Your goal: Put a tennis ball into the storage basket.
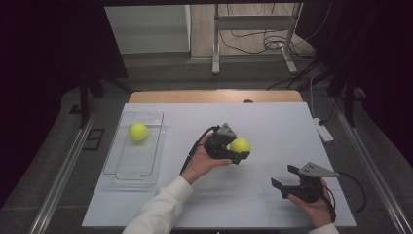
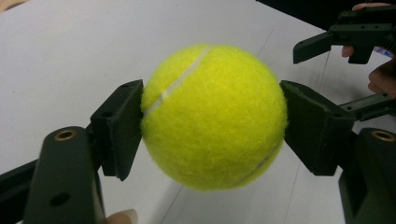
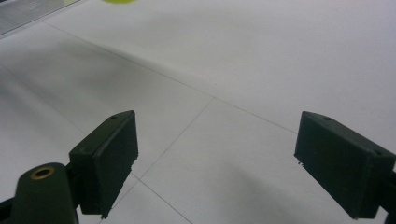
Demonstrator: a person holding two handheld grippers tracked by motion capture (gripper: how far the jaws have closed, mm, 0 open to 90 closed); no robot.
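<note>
Left gripper (image 2: 212, 116), fingers (image 2: 119, 126) clamped on opposite sides of a tennis ball (image 2: 214, 115), seam slanting across its upper left; ball held clear above the bench (image 1: 272, 122), near its middle. Right gripper (image 3: 224, 163), fingers (image 3: 105, 156) spread wide, nothing between them, low over bare bench at the near right. Second tennis ball (image 1: 138, 131) resting in the far end of a clear plastic tray (image 1: 156, 163) at the left. Step in hand, as judged: carrying the held ball to the tray. Handling note: keep the squeeze centred on the ball's widest part, travel level, lower inside the tray walls before letting go, away from the ball already there.
</note>
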